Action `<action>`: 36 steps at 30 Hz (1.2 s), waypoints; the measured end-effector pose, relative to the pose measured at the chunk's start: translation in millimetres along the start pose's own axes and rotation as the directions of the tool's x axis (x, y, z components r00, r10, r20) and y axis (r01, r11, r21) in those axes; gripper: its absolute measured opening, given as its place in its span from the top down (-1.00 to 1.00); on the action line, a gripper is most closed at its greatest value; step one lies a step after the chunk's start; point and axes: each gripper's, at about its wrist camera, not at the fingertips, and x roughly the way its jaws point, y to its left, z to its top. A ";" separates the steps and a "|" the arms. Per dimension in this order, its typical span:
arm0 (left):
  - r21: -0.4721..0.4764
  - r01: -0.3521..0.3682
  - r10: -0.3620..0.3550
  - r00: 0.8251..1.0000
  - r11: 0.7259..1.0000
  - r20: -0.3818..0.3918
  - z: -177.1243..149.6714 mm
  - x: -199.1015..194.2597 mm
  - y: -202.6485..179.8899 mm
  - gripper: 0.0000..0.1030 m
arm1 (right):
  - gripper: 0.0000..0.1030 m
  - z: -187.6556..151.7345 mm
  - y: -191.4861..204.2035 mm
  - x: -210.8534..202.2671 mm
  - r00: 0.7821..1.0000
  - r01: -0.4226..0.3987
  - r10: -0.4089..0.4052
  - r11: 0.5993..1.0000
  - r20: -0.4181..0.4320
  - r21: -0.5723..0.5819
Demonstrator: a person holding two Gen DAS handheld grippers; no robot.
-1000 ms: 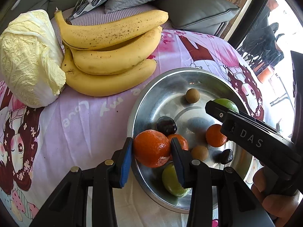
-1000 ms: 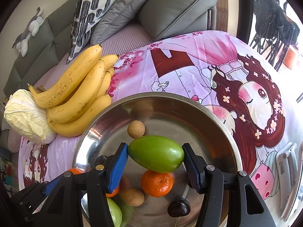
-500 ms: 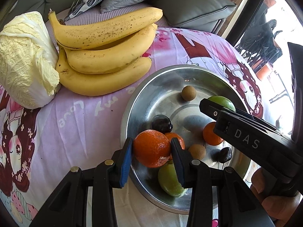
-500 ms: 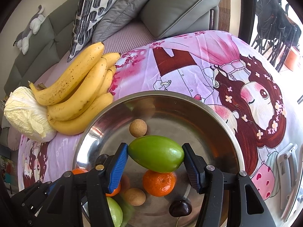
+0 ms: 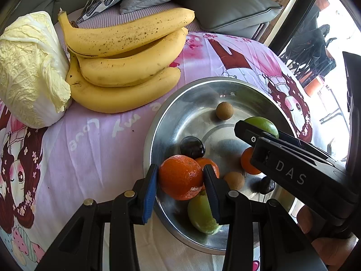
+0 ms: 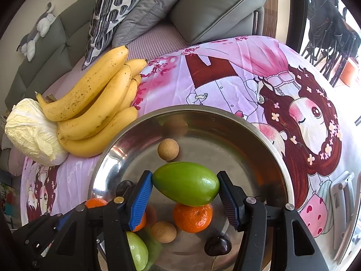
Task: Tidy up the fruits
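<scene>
Large orange (image 5: 180, 177) sits pinched between the pads of the left claw (image 5: 180, 180), held just over the near-left rim of the steel bowl (image 5: 153, 140). Green mango-shaped fruit (image 6: 186, 186) is clamped lengthwise in the right claw (image 6: 185, 192), above the bowl's middle; in the left wrist view only its tip shows past the right claw's black body.

Inside the bowl, under & around the held fruit: a small mandarin (image 6: 193, 216) directly below the green fruit, a 2nd mandarin (image 5: 211, 166) just behind the large orange, two tan round fruits, one toward the far side (image 6: 168, 149) and one near the front (image 6: 163, 231), a dark plum (image 5: 192, 147) left of centre, a dark cherry-like fruit w/ stem (image 6: 217, 245) near the front right, and a pale green fruit (image 5: 200, 214) against the near wall, partly hidden by the left claw's right finger.

Bowl rests on a worktop covered w/ a pink cartoon-girl cloth (image 6: 248, 79). Left of the bowl, apart from it, lies a bunch of bananas (image 5: 126, 61), touching a napa cabbage (image 5: 31, 67) on its far-left side. Behind: grey sofa w/ cushions (image 6: 216, 6), incl. one black-&-white patterned, plus a grey stuffed toy (image 6: 37, 31) on the sofa back.
</scene>
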 end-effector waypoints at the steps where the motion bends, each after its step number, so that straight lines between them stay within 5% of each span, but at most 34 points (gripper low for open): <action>1: -0.001 0.000 0.000 1.000 1.000 0.000 0.2 -0.3 0.3 0.19 | -0.20 -0.1 0.7 -0.6 1.000 -0.001 0.001 1.000 0.000 -0.003; 23: -0.122 0.003 0.003 0.999 0.993 0.044 -0.2 -27.3 37.0 0.16 | -0.23 -5.0 13.6 -15.4 1.000 -0.008 0.009 0.999 0.013 -0.048; 31: -0.315 -0.114 0.121 0.993 0.942 0.004 -6.5 -29.1 96.9 0.15 | -0.31 -15.2 24.8 -16.5 1.000 -0.007 0.007 0.997 -0.010 -0.078; 36: -0.401 -0.158 0.160 0.987 0.902 -0.028 -15.3 -29.5 129.0 -0.04 | -0.46 -19.2 32.9 -14.4 1.000 -0.019 0.017 0.995 -0.017 -0.102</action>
